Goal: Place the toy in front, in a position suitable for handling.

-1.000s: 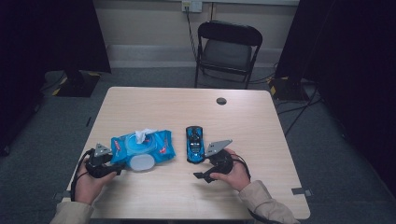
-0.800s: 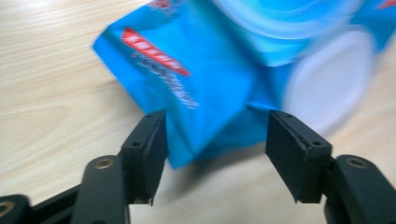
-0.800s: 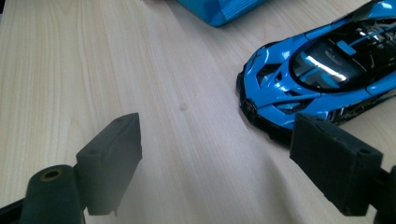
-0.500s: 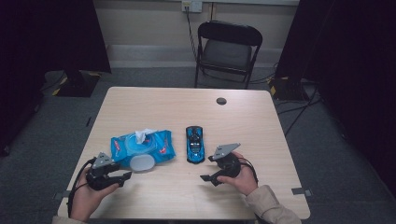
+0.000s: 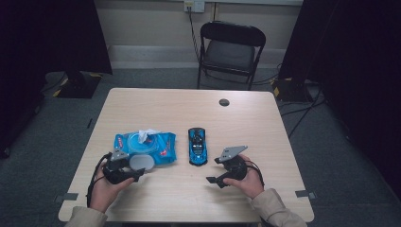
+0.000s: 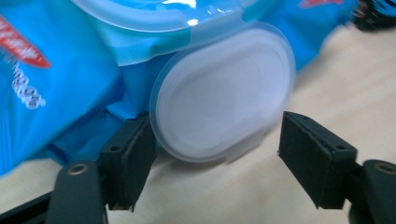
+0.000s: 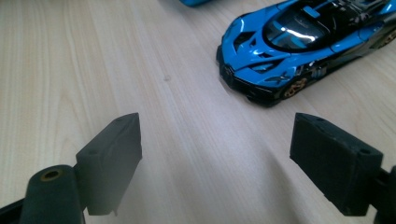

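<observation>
The wipes pack (image 5: 145,145) lies on the table (image 5: 265,123) left of the toy car (image 5: 197,145), its round lid (image 6: 223,95) flipped open toward the person and a wipe (image 5: 147,135) poking up — none pulled free yet. The pack is blue and crinkly, the lid translucent white. The left gripper (image 6: 215,156) has just been opening, jaws spread around the lid's edge without pinching it; the right gripper (image 7: 217,161) is spread and empty, near the car.

Blue wipes pack (image 5: 151,146), white lid (image 6: 224,98); blue car (image 7: 299,42).

A wooden table (image 5: 265,137) bears a wipes pack (image 5: 158,144) and a toy car (image 5: 197,145).
</observation>
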`<state>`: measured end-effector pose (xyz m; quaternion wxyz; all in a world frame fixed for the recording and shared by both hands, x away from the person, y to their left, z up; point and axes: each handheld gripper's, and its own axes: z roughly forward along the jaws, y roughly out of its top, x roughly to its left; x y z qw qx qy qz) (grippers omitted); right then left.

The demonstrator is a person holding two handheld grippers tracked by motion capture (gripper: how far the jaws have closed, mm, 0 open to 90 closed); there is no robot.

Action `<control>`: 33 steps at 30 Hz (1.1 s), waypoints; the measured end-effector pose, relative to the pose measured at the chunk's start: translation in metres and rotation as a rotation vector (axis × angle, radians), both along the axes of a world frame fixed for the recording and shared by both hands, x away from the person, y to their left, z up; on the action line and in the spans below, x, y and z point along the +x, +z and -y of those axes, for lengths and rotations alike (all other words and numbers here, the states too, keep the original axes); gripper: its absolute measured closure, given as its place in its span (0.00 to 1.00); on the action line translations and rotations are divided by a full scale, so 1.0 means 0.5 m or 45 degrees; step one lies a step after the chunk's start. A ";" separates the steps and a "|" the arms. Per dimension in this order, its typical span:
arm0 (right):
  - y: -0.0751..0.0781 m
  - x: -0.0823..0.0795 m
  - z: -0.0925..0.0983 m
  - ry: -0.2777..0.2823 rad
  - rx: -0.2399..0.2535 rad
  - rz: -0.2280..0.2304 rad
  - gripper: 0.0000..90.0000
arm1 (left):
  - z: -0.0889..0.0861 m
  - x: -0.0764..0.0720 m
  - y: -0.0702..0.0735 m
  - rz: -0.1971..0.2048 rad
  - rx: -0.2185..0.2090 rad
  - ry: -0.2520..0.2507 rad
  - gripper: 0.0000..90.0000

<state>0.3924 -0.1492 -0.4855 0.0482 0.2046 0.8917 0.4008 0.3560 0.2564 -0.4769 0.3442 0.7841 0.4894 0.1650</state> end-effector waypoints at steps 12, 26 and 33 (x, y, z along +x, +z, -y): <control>-0.010 0.019 0.004 -0.103 -0.019 -0.008 0.17 | -0.012 -0.008 0.009 0.032 0.027 -0.018 0.16; 0.009 0.022 -0.015 -0.259 -0.018 0.002 0.17 | -0.005 -0.084 0.003 -0.017 -0.038 -0.168 0.17; 0.011 0.039 -0.036 -0.327 0.014 -0.014 0.17 | 0.038 -0.083 -0.011 -0.006 -0.023 -0.305 0.18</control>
